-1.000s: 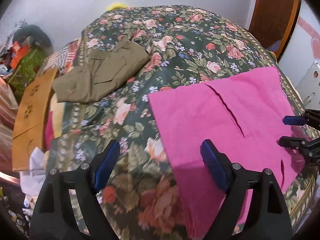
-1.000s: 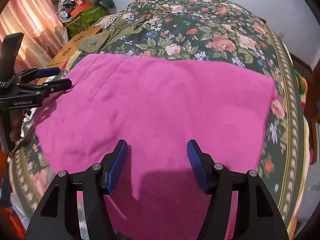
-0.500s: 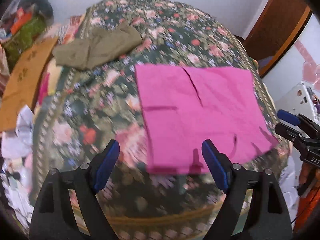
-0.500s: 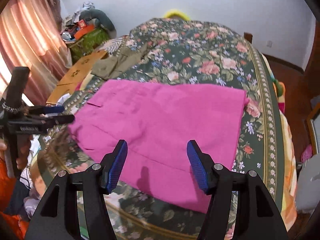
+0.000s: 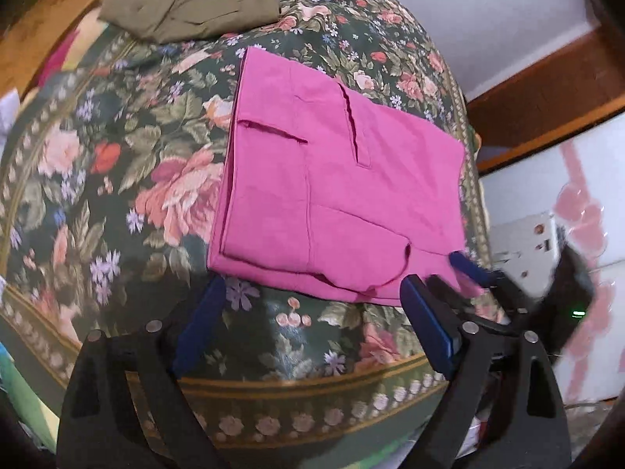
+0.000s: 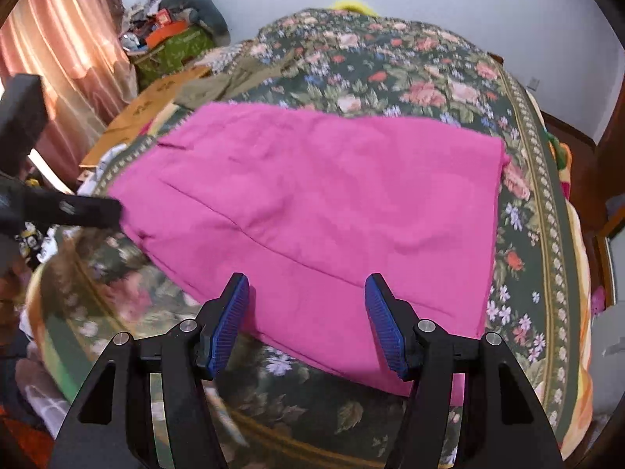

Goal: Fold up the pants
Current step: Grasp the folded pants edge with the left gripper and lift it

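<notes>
Pants [image 5: 336, 191] lie folded flat on the bed [image 5: 117, 179], near its front edge. Left gripper [image 5: 312, 312] has just been opening, nothing between its jaws; right gripper [image 6: 308, 312] gapes empty over the near hem. Next fold: I'd pinch both near corners together and carry them evenly. Layer count underneath is hidden.

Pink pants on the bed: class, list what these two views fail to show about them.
- Layers under the pink pants: hidden by the top layer, both views.
- Near hem: covered by the right tongs, right wrist view.
- Near right corner: behind the blurred right tongs, left wrist view.
- Olive garment: cut off by the top edge there.
</notes>
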Motion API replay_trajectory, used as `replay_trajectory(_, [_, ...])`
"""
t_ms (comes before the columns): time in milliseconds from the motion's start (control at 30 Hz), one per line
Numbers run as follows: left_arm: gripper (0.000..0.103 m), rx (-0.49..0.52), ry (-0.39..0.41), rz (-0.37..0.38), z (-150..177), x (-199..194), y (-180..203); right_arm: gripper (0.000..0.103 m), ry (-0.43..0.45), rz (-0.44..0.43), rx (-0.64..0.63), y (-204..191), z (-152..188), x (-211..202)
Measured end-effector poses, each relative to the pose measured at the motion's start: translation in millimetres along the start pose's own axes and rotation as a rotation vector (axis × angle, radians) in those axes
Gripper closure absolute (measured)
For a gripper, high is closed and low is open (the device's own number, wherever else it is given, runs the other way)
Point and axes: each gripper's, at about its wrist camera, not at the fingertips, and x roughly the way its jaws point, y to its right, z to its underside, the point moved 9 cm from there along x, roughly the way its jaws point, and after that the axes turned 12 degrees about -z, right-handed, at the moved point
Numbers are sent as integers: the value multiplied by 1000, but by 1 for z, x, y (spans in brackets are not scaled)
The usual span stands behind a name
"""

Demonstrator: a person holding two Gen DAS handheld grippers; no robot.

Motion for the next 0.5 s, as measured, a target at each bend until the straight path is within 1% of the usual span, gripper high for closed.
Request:
replay_trajectory(67, [13, -2, -2, 5, 6, -2, -1, 45, -8, -6, 8, 3, 5, 7])
replay_trajectory(133, [12, 0, 0, 4, 11, -4, -1, 45, 12, -12, -4, 3, 5, 7])
replay_trajectory(200, [9, -4, 3, -1, 10, -2, 1, 44, 10, -14, -12, 2, 5, 7])
replay_trajectory(233, [5, -10, 2, 4, 9, 1, 2, 44, 11, -17, -13, 2, 5, 7])
replay_trajectory(333, [2, -20, 18, -2, -1, 8, 9, 42, 11, -28, -13, 2, 5, 9])
replay_trajectory(433, [1, -23, 34, -9, -12, 14, 14, 42, 19, -35, -16, 2, 6, 9])
replay_trajectory(500, [1, -43, 40, 3, -20, 17, 15, 42, 26, -42, -16, 2, 6, 8])
